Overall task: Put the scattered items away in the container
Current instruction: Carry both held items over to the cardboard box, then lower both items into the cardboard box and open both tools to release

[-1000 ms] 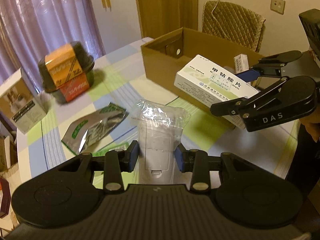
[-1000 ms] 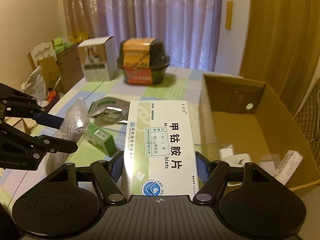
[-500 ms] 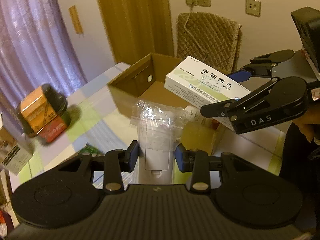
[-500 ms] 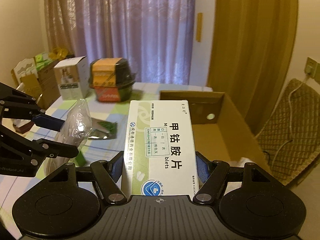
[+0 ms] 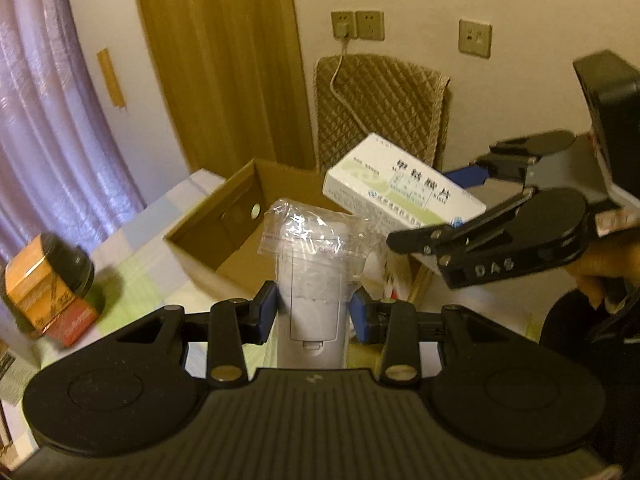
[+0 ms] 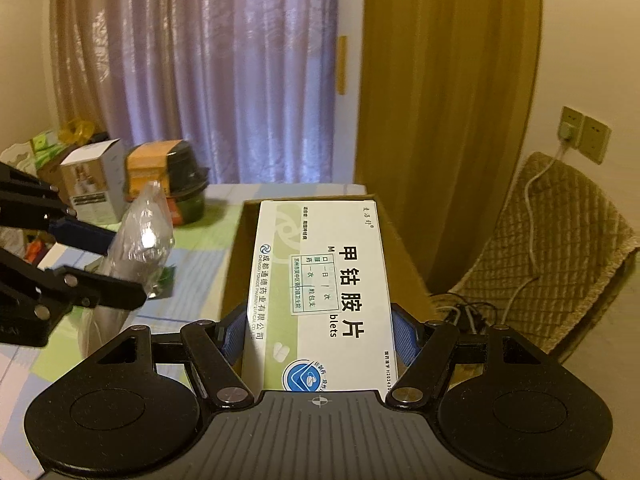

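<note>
Items in transit, two. Left gripper (image 5: pixel 312 314): fingers clenched on a white device in clear plastic wrap (image 5: pixel 314 280), lower centre of the left view, held over the near edge of the cardboard box (image 5: pixel 224 232). Right gripper (image 6: pixel 318 340): fingers clamped on a white medicine box (image 6: pixel 320 292), centre frame, over the box opening. Neither released yet. Outstanding on the desk (image 6: pixel 192 264), left of frame: black instant-noodle bowl (image 6: pixel 168 176), small white carton (image 6: pixel 94 180). Judged part-done.
</note>
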`<state>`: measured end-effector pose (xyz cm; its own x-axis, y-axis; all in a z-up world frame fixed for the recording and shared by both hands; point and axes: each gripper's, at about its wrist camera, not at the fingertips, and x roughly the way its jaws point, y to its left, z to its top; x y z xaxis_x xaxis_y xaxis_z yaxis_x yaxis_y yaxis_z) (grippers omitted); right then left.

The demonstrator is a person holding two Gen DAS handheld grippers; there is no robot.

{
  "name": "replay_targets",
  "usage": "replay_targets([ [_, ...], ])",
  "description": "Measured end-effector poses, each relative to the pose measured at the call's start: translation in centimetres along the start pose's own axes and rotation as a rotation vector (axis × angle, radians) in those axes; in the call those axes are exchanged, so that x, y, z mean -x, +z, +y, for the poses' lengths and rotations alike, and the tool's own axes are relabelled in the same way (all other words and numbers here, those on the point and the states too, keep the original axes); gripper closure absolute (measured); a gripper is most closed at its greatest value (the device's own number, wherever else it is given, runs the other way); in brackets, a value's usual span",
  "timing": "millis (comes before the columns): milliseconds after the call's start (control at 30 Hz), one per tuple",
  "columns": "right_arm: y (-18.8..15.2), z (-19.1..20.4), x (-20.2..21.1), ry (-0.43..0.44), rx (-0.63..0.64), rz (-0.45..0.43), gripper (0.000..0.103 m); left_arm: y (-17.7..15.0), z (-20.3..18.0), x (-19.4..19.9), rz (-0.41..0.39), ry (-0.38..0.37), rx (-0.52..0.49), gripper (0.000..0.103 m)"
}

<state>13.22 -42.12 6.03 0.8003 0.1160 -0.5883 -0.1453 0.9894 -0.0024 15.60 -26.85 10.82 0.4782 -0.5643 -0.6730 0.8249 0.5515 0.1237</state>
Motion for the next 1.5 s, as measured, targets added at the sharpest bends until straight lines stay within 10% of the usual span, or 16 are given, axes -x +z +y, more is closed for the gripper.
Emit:
replay_targets([
  [400, -0.1, -3.8, -0.7, -0.052, -0.015, 0.019, 0.03, 4.3, 0.9, -4.2, -0.053, -0.058, 0.109, 0.07],
  [1500, -1.2, -4.0, -4.0, -0.042, -0.014, 0.069, 0.03, 1.6, 2.6, -9.7, 0.025, -0.065, 0.298, 0.056],
])
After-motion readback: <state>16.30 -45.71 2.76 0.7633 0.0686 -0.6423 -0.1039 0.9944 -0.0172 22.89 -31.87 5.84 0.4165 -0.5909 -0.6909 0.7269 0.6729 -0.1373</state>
